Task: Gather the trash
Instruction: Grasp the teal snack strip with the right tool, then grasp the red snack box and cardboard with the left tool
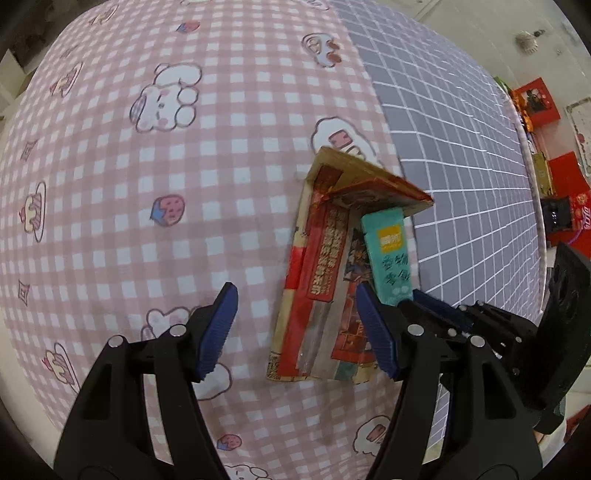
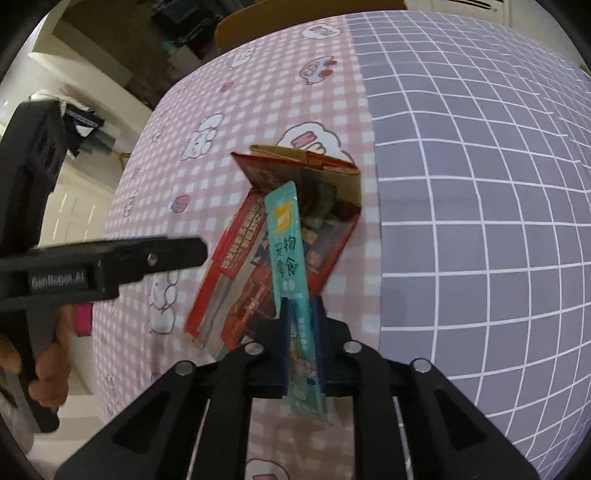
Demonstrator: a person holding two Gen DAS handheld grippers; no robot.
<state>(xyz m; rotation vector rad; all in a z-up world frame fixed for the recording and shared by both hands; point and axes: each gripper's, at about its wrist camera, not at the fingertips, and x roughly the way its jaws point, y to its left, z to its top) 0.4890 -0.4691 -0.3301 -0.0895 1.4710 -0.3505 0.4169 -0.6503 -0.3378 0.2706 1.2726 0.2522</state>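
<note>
A red and tan cardboard box lies open on the pink checked cloth, one flap raised; it also shows in the right wrist view. My right gripper is shut on a teal snack packet and holds its far end over the open box. The packet and the right gripper show in the left wrist view at the box's right side. My left gripper is open and empty, hovering over the box's near left part. It appears at the left edge of the right wrist view.
The table has a pink checked cloth with cartoon prints and a grey grid cloth on the right. Red boxes and clutter stand beyond the far right edge. A yellow chair back stands behind the table.
</note>
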